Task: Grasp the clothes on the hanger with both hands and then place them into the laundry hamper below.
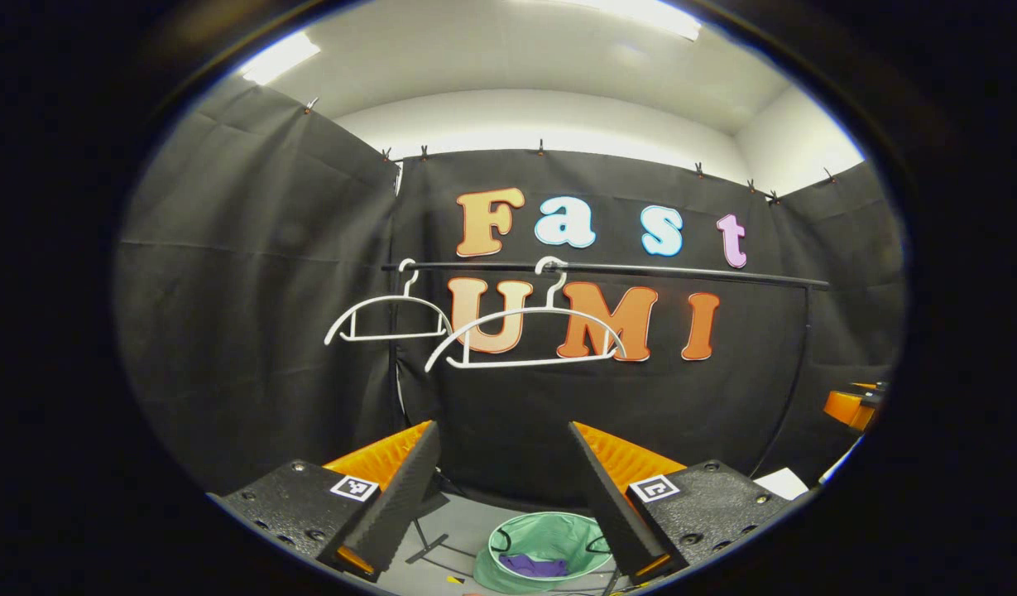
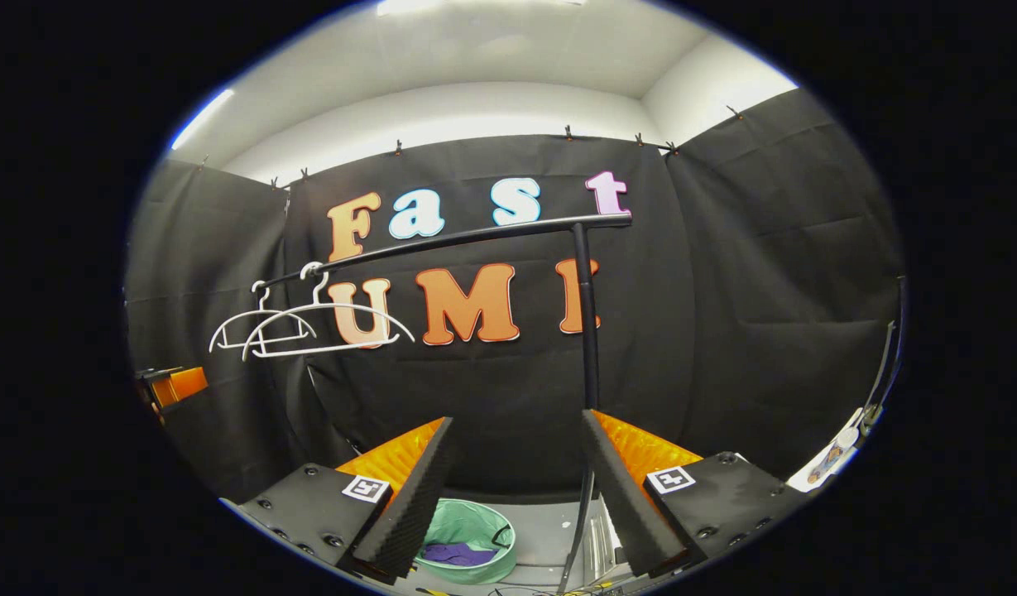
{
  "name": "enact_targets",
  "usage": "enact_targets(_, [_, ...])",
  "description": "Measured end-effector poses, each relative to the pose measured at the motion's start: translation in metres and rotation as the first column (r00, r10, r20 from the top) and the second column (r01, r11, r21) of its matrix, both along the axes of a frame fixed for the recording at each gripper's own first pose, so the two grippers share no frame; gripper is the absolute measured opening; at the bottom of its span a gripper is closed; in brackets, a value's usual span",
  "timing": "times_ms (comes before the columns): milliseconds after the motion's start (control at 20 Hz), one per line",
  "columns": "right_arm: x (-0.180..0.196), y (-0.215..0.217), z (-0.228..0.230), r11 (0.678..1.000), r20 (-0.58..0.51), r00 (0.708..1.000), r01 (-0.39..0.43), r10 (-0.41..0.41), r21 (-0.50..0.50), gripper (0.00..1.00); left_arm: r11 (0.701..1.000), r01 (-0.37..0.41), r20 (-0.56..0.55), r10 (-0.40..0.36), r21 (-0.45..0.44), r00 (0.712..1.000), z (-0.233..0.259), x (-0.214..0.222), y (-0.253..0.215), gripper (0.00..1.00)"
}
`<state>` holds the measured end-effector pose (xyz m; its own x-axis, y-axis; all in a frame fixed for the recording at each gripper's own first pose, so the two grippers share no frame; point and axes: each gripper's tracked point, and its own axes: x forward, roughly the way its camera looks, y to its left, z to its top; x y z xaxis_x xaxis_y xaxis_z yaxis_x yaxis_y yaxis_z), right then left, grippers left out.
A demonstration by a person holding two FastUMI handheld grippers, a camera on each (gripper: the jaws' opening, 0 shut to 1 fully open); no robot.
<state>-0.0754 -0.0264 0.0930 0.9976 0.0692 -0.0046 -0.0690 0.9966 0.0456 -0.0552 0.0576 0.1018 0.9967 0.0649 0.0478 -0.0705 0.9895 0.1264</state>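
Two bare white hangers (image 1: 525, 335) (image 2: 326, 327) hang from the black rail (image 1: 607, 271) (image 2: 458, 238). On the floor below stands a green laundry hamper (image 1: 549, 542) (image 2: 468, 542) with purple clothes (image 1: 534, 566) (image 2: 450, 553) lying inside it. My left gripper (image 1: 504, 447) is open, held well above the hamper with nothing between its fingers. My right gripper (image 2: 516, 439) is open too, also empty, with the hamper low between its fingers. The other gripper (image 2: 173, 385) shows at the far left of the right gripper view, and likewise (image 1: 856, 406) at the far right of the left gripper view.
The rack's black upright post (image 2: 587, 331) stands just ahead of my right gripper and runs down to the grey floor (image 1: 458, 530). Another upright (image 1: 793, 381) curves down at the right. A white sheet (image 1: 781, 483) lies on the floor at the right.
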Motion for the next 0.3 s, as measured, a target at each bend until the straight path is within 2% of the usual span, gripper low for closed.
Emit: enact_targets(300, [0.024,0.021,0.005,1.000,0.010,1.000,0.020,-0.020,-0.004,0.89,1.000,0.011,0.014,-0.011,0.009,1.000,0.011,0.028,0.017,0.92])
